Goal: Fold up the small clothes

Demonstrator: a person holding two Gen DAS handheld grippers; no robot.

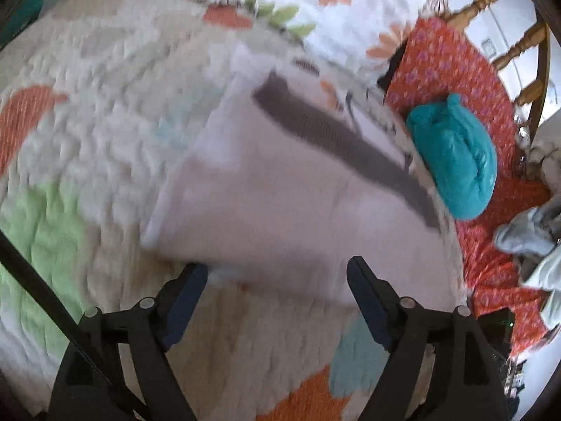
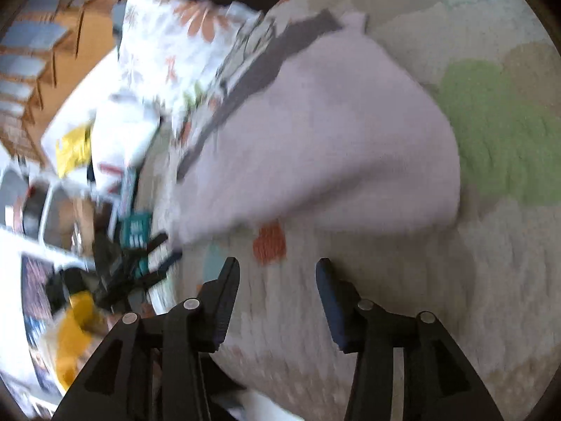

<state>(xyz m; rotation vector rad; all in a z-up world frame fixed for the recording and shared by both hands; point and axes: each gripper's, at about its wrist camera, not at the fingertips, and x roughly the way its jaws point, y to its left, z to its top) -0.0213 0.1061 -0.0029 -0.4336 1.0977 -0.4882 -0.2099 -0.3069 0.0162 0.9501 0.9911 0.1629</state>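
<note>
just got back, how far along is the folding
Done: a teal bundle sits rolled up at the bed's edge. In hand: nothing; the left gripper and right gripper are both open over the quilt, just short of the pale garment. Left: finishing it, plus grey clothes.

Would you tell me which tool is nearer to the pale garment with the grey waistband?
Left. The left tool reaches the garment's near edge; the right tool stands short of it.
</note>
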